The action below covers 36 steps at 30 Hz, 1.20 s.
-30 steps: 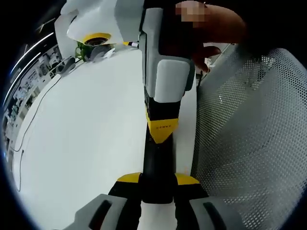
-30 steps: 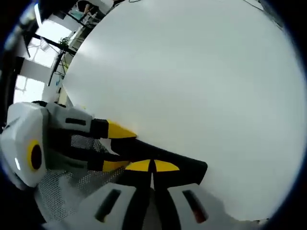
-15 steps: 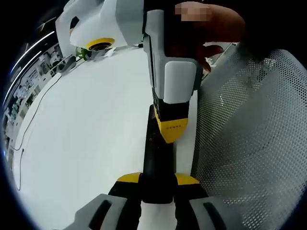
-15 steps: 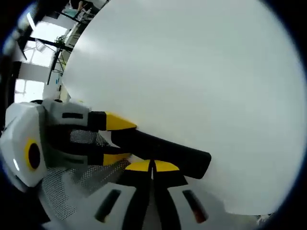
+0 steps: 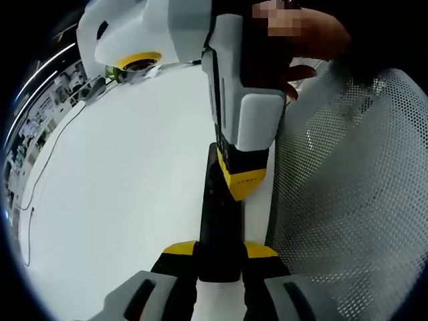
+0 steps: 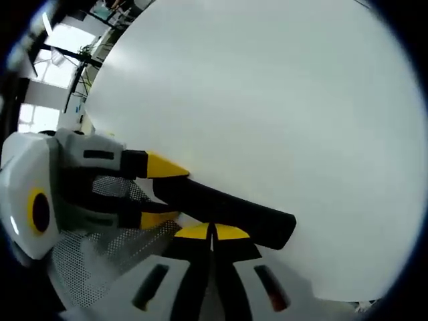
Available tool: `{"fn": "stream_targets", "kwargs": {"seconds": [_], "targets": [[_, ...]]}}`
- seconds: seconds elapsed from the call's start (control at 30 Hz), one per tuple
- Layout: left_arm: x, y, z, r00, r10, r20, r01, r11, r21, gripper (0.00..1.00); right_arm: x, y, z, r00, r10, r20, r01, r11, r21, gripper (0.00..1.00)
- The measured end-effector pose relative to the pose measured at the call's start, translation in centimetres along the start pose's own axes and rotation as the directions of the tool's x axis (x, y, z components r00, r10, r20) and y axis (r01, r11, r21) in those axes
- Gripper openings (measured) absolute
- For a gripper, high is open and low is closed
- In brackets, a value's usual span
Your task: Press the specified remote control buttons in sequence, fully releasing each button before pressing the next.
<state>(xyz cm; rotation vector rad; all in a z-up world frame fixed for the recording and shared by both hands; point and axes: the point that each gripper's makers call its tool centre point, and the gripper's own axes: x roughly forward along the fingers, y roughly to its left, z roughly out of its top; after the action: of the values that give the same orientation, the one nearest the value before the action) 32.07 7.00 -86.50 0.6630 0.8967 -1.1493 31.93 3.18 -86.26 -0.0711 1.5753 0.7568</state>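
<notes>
Left claw [image 5: 219,249] clamped on remote [image 5: 219,227]; right claw [image 6: 212,232] closed, tips together on its face. Press straight down, then lift fully clear.

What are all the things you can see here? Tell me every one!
remote control: one, black, long and slim, lying on the table, held at one end between the left gripper's jaws.
table: one, white, under everything.
mesh panel: one, white with little holes, beside the remote in the left gripper view.
cable: one, thin and dark, trailing across the table's far side.
left gripper: one, grey with yellow tips, shut on the remote's end.
right gripper: one, grey and white with yellow tips, jaws together, tips down on the remote's top face.
hand: one, holding the right gripper at the top of the left gripper view.
</notes>
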Motion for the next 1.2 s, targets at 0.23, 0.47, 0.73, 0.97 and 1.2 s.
{"fn": "stream_targets", "kwargs": {"seconds": [0.23,0.47,0.73,0.97,1.2], "targets": [[-0.4,0.0,-0.8,1.000,0.003,-0.024,-0.003,1.000,-0.006,0.25,0.0,0.0,0.0,1.000,0.016,0.004,-0.016,1.000,0.021,0.00],[-0.9,0.0,-1.6,0.999,0.000,-0.039,0.000,1.000,-0.003,0.25,0.0,0.0,0.0,1.000,0.017,0.005,-0.017,1.000,0.014,0.00],[-0.8,0.1,-1.5,0.999,-0.008,-0.054,0.008,1.000,0.005,0.24,-0.4,-0.1,0.2,0.999,0.045,0.008,-0.046,0.997,0.055,0.00],[-0.4,0.2,-0.8,0.999,-0.005,-0.032,0.005,1.000,0.008,0.24,-1.0,0.0,1.4,0.994,0.076,0.083,-0.082,0.994,0.075,0.00],[-0.2,0.2,-0.5,1.000,-0.004,-0.022,0.004,1.000,0.017,0.24,-0.8,-0.3,1.3,0.995,0.057,0.077,-0.063,0.995,0.076,0.00]]}}
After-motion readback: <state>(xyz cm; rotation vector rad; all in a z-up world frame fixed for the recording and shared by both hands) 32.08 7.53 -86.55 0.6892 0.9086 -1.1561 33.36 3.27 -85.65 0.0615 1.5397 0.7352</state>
